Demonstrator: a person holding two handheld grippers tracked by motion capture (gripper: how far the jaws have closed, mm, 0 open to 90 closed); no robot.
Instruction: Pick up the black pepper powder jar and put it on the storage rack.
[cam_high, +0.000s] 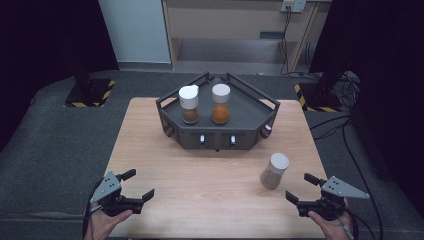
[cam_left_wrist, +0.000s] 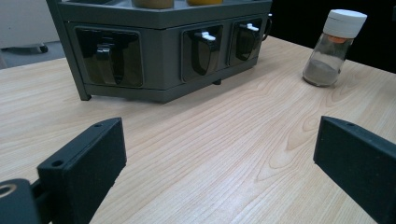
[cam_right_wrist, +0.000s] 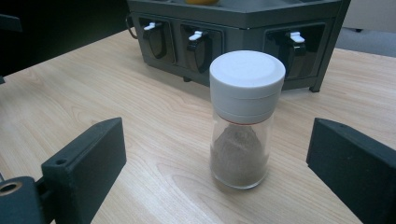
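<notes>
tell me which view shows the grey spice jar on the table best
The right gripper view: the spice jar stands close and upright between the open jaws. The high view shows it small; the left gripper view shows it far off.

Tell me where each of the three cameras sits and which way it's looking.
High view: above the person's side, looking forward and down at the table; both hands, left gripper and right gripper show.
Left gripper view: low, facing the rack between its jaws.
Right gripper view: low, facing the grey jar between its jaws.
All three share rack and jar.
</notes>
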